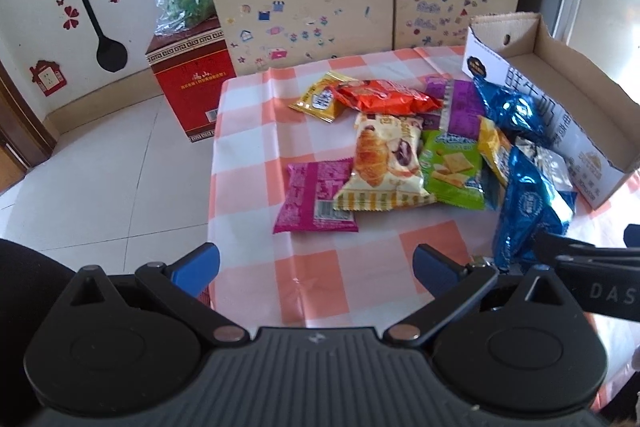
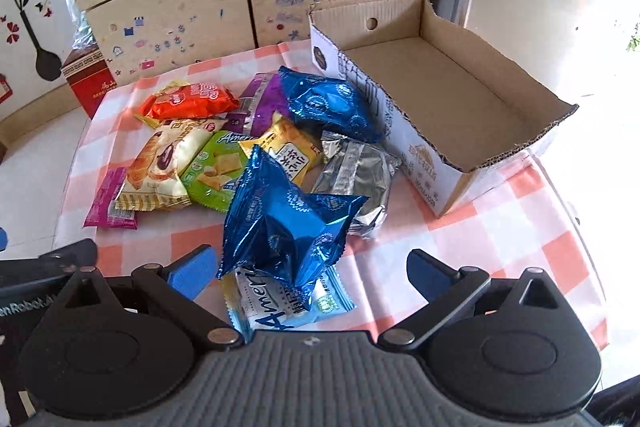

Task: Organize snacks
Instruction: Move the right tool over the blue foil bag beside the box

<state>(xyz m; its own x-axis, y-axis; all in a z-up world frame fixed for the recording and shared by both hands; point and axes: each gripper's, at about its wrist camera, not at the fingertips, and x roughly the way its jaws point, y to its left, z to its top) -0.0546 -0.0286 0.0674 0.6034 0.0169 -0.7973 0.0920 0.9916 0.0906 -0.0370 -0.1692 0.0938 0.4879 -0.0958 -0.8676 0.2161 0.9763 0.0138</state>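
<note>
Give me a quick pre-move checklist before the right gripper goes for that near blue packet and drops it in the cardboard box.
1. Right gripper open and free of any packet: ok.
2. Left gripper open, holding nothing, clear of the pile: ok.
3. Near blue packet on top with nothing over it: ok; it lies across a light blue packet and leans on the silver packet.
4. Cardboard box open-topped with nothing in the part that shows: ok.
5. Box steady on the checked tablecloth: cannot tell.
6. Lifting without dragging the light blue packet along: cannot tell, so watch it.
</note>
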